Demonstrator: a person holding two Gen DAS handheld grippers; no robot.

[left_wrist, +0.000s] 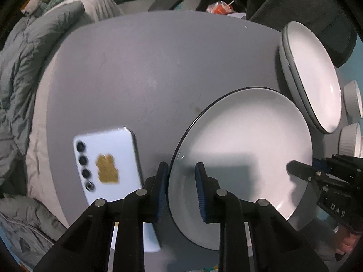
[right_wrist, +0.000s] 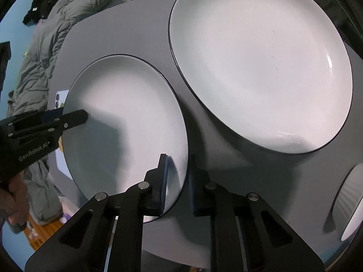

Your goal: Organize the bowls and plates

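Plates: three, two stacked (left_wrist: 317,74), one (left_wrist: 245,149) held
Bowls: two (left_wrist: 352,100)
Left gripper (left_wrist: 181,188): straddles its rim
Right gripper (right_wrist: 178,185): straddles its rim
Phone (left_wrist: 109,170): one

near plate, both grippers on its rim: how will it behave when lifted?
The plate looks like glazed ceramic: probably rigid, with no flex, and fairly heavy for its size. The shiny glaze suggests it could slip between the jaws if tilted. The left gripper and right gripper straddle opposite rim edges, so uneven lifting may tip it; likely to chip against the plate stack.
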